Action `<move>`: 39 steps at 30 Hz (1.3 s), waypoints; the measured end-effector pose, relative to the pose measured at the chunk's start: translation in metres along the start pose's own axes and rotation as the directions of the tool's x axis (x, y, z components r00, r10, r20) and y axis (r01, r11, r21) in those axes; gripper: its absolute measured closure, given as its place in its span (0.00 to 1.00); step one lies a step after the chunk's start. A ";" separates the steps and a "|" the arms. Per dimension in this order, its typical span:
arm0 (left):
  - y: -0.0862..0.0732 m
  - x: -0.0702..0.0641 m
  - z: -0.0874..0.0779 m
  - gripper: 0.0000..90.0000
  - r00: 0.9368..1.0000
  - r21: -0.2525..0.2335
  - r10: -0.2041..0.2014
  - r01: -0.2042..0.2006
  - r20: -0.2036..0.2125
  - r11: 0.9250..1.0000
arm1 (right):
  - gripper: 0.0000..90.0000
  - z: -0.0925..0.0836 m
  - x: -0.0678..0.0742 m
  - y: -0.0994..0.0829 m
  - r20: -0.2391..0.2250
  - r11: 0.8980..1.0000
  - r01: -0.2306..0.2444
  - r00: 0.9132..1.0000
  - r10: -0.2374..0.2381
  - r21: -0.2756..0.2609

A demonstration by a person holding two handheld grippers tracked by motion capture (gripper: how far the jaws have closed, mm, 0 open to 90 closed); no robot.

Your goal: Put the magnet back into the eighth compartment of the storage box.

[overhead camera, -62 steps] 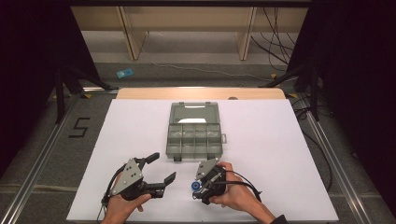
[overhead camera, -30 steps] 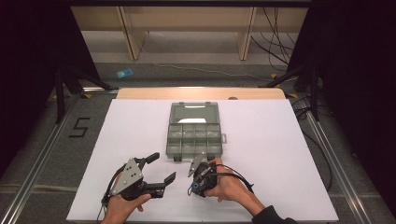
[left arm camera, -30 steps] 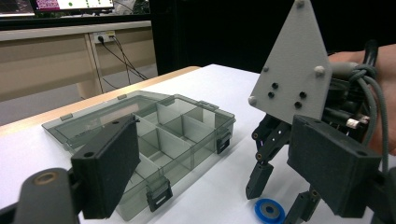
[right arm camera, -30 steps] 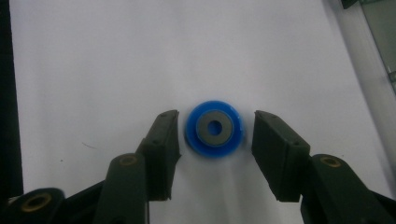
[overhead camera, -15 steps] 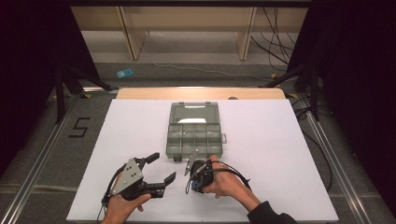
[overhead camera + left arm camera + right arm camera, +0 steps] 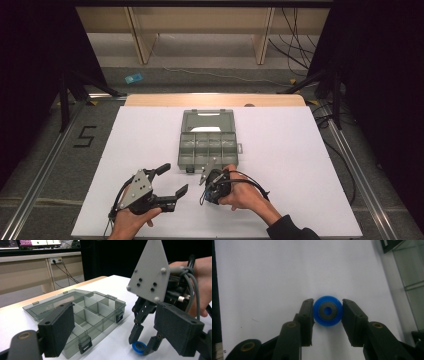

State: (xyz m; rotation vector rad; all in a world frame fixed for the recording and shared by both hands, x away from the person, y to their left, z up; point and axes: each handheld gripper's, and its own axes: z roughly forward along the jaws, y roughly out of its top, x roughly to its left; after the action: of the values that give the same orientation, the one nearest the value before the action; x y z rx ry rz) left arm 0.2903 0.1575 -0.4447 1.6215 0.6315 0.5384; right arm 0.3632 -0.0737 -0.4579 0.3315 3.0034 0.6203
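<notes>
While both hands rest near the front edge of the white table (image 6: 300, 165), the items stand as follows.

Right gripper (image 6: 203, 187): held in the right hand (image 6: 243, 195), tipped forward and down so its jaws point at the tabletop just in front of the compartment box (image 6: 209, 145). Its jaws pinch a blue ring (image 6: 327, 310), one pad against each side; the ring lies flat on the table.

Left gripper (image 6: 168, 179): held in the left hand (image 6: 131, 222), lying nearly level, jaws spread wide with nothing between them, aimed toward the right gripper.

Compartment box: translucent grey-green plastic, lid folded open toward the far side, at the table's middle.

View notes: the right gripper view looks straight down on the ring, showing its dark inner washer and central hole. The left gripper view gives the side aspect: ring (image 6: 139, 347) on the table between the right gripper's (image 6: 143, 346) fingertips, grey three-cornered plate above, box latches to the left. In the high view the ring is too small to make out.
</notes>
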 end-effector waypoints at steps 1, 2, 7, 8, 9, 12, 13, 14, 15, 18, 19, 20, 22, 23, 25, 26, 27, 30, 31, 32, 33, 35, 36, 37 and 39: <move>0.000 0.000 0.000 0.18 1.000 0.000 0.000 0.000 0.000 1.000 | 0.70 -0.002 -0.001 0.000 0.002 1.000 -0.003 1.000 0.003 -0.003; 0.000 0.000 0.000 0.18 1.000 0.000 -0.002 0.002 0.000 1.000 | 0.70 -0.004 -0.001 -0.001 0.003 1.000 -0.008 1.000 0.008 -0.008; 0.000 0.000 0.000 0.18 1.000 0.000 0.000 0.000 0.000 1.000 | 0.70 -0.012 -0.006 -0.002 0.016 0.999 -0.015 1.000 0.016 -0.035; 0.000 0.000 0.000 0.18 1.000 0.001 0.000 0.000 0.000 1.000 | 0.70 -0.013 -0.006 -0.003 0.016 0.999 -0.027 0.999 0.028 -0.035; 0.000 0.000 0.000 0.18 1.000 0.000 0.000 0.000 0.000 1.000 | 0.70 -0.014 -0.007 -0.004 0.017 0.999 -0.029 0.999 0.030 -0.039; 0.000 0.000 0.000 0.18 1.000 0.000 0.000 0.000 0.000 1.000 | 0.70 -0.018 -0.009 -0.005 0.023 0.998 -0.032 0.999 0.033 -0.047; 0.000 0.000 0.000 0.18 1.000 0.001 0.001 -0.001 0.000 1.000 | 0.70 -0.019 -0.010 -0.005 0.025 0.998 -0.033 0.999 0.035 -0.054; 0.000 0.000 0.000 0.18 1.000 0.001 0.000 0.000 0.000 1.000 | 0.70 -0.020 -0.010 -0.005 0.027 0.998 -0.032 0.999 0.033 -0.057; 0.000 0.000 0.000 0.18 1.000 0.000 0.000 0.000 0.000 1.000 | 0.70 -0.021 -0.011 -0.006 0.031 0.998 -0.034 0.999 0.036 -0.059; 0.000 0.000 0.000 0.18 1.000 0.000 0.001 -0.001 0.000 1.000 | 0.70 -0.025 -0.013 -0.006 0.040 0.997 -0.039 0.998 0.042 -0.070; 0.000 0.000 0.000 0.18 1.000 0.001 0.001 -0.001 0.000 1.000 | 0.70 -0.027 -0.014 -0.007 0.042 0.996 -0.040 0.998 0.043 -0.074; 0.000 0.000 0.000 0.18 1.000 0.001 0.001 -0.001 0.000 1.000 | 0.70 -0.028 -0.015 -0.008 0.046 0.996 -0.044 0.998 0.048 -0.083; 0.000 0.000 0.000 0.18 1.000 0.001 0.001 -0.001 0.000 1.000 | 0.70 -0.032 -0.017 -0.009 0.062 0.994 -0.047 0.997 0.053 -0.095; 0.000 0.000 0.000 0.18 1.000 0.000 0.001 -0.001 0.000 1.000 | 0.70 -0.034 -0.018 -0.009 0.065 0.994 -0.048 0.996 0.055 -0.099; 0.000 0.000 0.000 0.18 1.000 0.001 0.001 -0.001 0.000 1.000 | 0.70 -0.037 -0.020 -0.010 0.071 0.993 -0.051 0.996 0.059 -0.110; 0.000 0.000 0.000 0.18 1.000 0.001 0.000 0.000 0.000 1.000 | 0.70 -0.039 -0.021 -0.011 0.072 0.992 -0.055 0.995 0.064 -0.115; 0.000 0.000 0.000 0.18 1.000 0.001 0.000 0.000 0.000 1.000 | 0.70 -0.041 -0.022 -0.011 0.078 0.991 -0.056 0.995 0.065 -0.118; 0.000 0.000 0.000 0.18 1.000 0.001 0.001 -0.001 0.000 1.000 | 0.70 -0.045 -0.025 -0.013 0.088 0.990 -0.059 0.994 0.071 -0.130; 0.000 0.000 0.000 0.18 1.000 0.001 0.000 0.000 0.000 1.000 | 0.70 -0.046 -0.026 -0.014 0.093 0.989 -0.063 0.993 0.076 -0.132; 0.000 0.000 0.000 0.18 1.000 0.001 -0.001 0.001 0.000 1.000 | 0.70 -0.048 -0.026 -0.014 0.097 0.988 -0.065 0.992 0.079 -0.137; 0.000 0.000 0.000 0.18 1.000 0.001 0.000 0.000 0.000 1.000 | 0.70 -0.049 -0.028 -0.015 0.100 0.988 -0.060 0.992 0.075 -0.140; 0.000 0.000 0.000 0.18 1.000 0.001 0.000 0.000 0.000 1.000 | 0.70 -0.050 -0.029 -0.015 0.103 0.987 -0.067 0.991 0.083 -0.147; 0.000 0.000 0.000 0.18 1.000 0.001 0.001 -0.001 0.000 1.000 | 0.70 -0.051 -0.029 -0.016 0.105 0.987 -0.070 0.991 0.086 -0.148; 0.000 0.000 0.000 0.18 1.000 0.002 -0.001 0.001 0.000 1.000 | 0.70 -0.052 -0.030 -0.016 0.108 0.986 -0.068 0.991 0.085 -0.151; 0.000 0.000 0.000 0.18 1.000 0.001 0.000 0.000 0.000 1.000 | 0.70 -0.053 -0.031 -0.017 0.115 0.985 -0.075 0.989 0.094 -0.155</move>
State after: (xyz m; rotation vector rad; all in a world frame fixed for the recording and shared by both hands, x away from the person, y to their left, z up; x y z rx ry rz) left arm 0.2903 0.1574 -0.4447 1.6226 0.6325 0.5379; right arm 0.3846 -0.1158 -0.4154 0.4713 2.8184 0.7972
